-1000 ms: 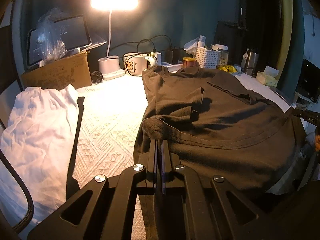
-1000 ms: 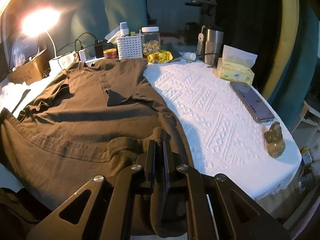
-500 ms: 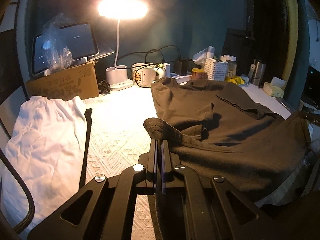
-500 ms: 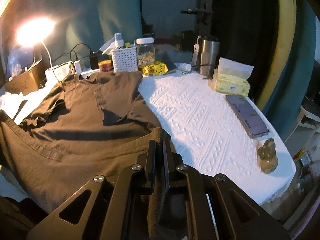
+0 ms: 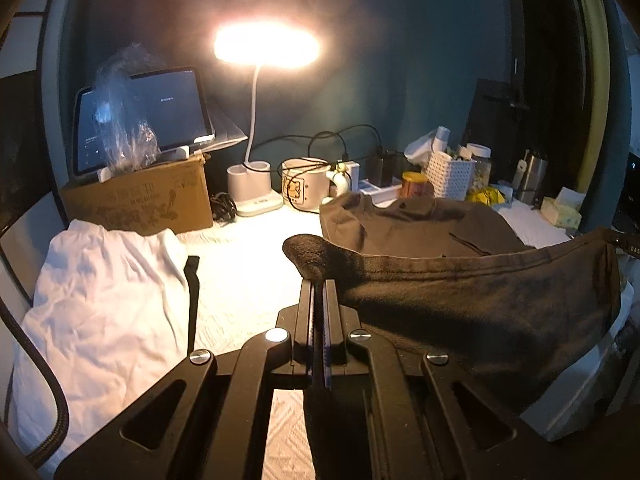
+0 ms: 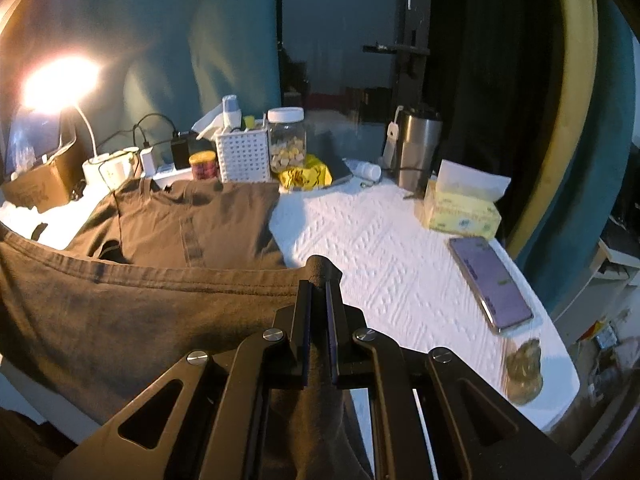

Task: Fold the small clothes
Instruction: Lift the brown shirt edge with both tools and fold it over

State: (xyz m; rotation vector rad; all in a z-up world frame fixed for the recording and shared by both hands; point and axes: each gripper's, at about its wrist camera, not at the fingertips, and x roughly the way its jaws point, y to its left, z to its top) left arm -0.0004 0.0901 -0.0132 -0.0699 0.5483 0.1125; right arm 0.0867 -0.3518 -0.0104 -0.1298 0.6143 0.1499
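Raised since before, both tools (image 5: 319, 286) (image 6: 319, 286) pinch the shirt (image 6: 132, 304) hem taut.

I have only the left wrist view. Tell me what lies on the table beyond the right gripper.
Observer: A purple smartphone lies flat on the white textured tablecloth.
Operator: Report the right gripper's state.
Observer: The right gripper is shut on the dark brown T-shirt, at the hem's corner.
Operator: Name anything near the table's front edge.
Observer: A small olive-green figurine stands there, just past the phone's near end.
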